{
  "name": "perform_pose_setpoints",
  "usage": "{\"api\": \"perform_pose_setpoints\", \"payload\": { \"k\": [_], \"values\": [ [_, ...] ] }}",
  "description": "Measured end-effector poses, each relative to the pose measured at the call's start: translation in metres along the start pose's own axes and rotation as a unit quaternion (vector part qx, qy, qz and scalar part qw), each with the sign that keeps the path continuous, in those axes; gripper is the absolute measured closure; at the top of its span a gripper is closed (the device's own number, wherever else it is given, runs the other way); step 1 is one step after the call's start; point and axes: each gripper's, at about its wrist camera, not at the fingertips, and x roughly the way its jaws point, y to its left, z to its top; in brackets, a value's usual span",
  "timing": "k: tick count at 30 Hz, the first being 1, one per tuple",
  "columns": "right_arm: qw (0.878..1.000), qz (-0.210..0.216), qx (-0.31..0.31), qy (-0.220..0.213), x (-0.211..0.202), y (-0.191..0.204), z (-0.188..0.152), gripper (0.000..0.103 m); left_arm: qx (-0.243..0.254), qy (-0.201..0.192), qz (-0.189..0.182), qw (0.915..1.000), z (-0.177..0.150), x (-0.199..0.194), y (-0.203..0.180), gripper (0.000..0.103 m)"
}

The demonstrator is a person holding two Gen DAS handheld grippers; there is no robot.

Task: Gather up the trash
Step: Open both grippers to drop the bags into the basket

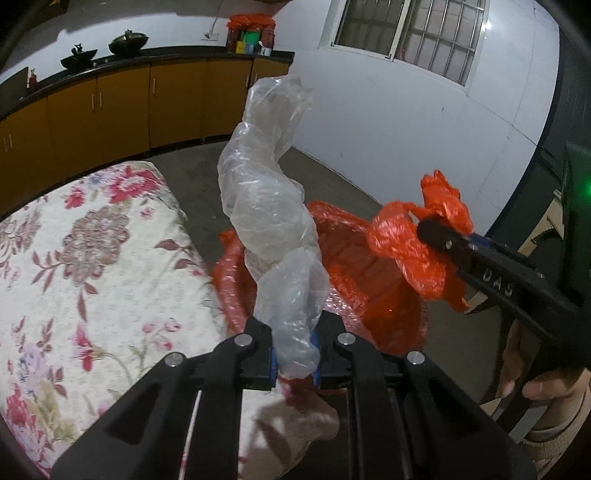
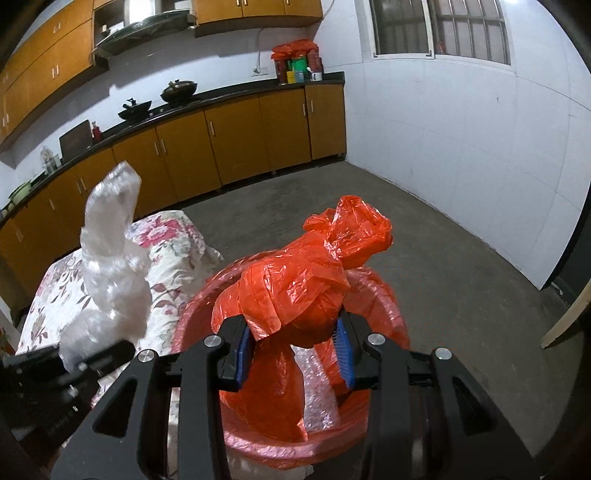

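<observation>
**Operator:** What does each gripper hold?

**Technician:** The left gripper [image 1: 294, 356] is clenched on a twisted clear plastic wrap [image 1: 271, 206], which rises through the centre of the left wrist view. The right gripper [image 2: 293, 350] is clenched on a crumpled orange plastic bag [image 2: 314, 273], centre of the right wrist view. Both pieces hang above the red bin [image 2: 384, 295], which is lined with orange film and sits at lower centre.

**Operator:** How should the drop be performed?

**Technician:** Likely procedure: lower each piece inside the rim before releasing, since light film drifts and springs open. The tall clear wrap should be tipped down first, because its top could catch on the rim or fall outside.

**Operator:** Describe the surroundings.

**Technician:** A floral cloth [image 1: 85, 258] covers the surface at the left of the frame, just beside the bin. The floor [image 2: 424, 229] is bare grey concrete. Orange cabinets [image 2: 236, 147] under a dark counter [image 2: 221, 98] line the upper left; a barred window [image 2: 443, 29] sits at upper right.
</observation>
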Motion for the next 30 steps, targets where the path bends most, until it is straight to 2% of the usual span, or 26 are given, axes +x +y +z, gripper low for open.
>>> {"api": "perform_pose_setpoints", "payload": {
  "k": [3, 8, 12, 15, 16, 17, 18, 20, 24, 27, 30],
  "values": [
    [1.000, 0.008, 0.012, -0.004, 0.002, -0.008, 0.008, 0.064, -0.001, 0.006, -0.007, 1.0000, 0.002, 0.009, -0.007, 0.086],
    [0.999, 0.018, 0.024, -0.014, 0.002, -0.017, 0.016, 0.048, 0.007, 0.013, -0.010, 0.9998, 0.002, 0.021, -0.016, 0.070],
    [0.999, 0.021, 0.028, -0.019, -0.002, -0.022, 0.014, 0.045, 0.007, 0.016, -0.006, 0.9998, -0.001, 0.025, -0.014, 0.060],
    [0.999, 0.014, 0.029, -0.026, -0.010, -0.026, 0.011, 0.035, -0.003, 0.016, 0.003, 0.9999, -0.004, 0.020, -0.006, 0.053],
    [0.999, 0.007, 0.027, -0.034, -0.017, -0.026, 0.008, 0.027, -0.008, 0.011, 0.008, 0.9999, -0.005, 0.015, -0.002, 0.050],
    [0.999, 0.003, 0.026, -0.040, -0.020, -0.025, 0.008, 0.018, -0.012, 0.001, 0.015, 0.9998, -0.007, 0.008, 0.002, 0.042],
    [0.999, -0.001, 0.024, -0.047, -0.026, -0.025, 0.008, 0.014, -0.014, -0.007, 0.022, 0.9996, -0.007, 0.001, 0.003, 0.034],
    [0.998, -0.014, 0.017, -0.067, -0.042, -0.023, 0.002, 0.005, -0.013, -0.036, 0.041, 0.9984, -0.011, -0.020, 0.007, 0.025],
    [0.993, -0.047, -0.013, -0.105, -0.073, -0.011, -0.010, 0.002, 0.005, -0.092, 0.095, 0.9913, -0.022, -0.062, 0.011, 0.009],
    [0.985, -0.104, -0.028, -0.133, -0.095, 0.001, -0.022, 0.002, 0.014, -0.130, 0.145, 0.9807, -0.035, -0.096, 0.014, 0.004],
    [0.981, -0.111, -0.037, -0.157, -0.116, 0.009, -0.035, 0.002, 0.005, -0.147, 0.166, 0.9752, -0.050, -0.126, 0.021, 0.004]
  ]
}}
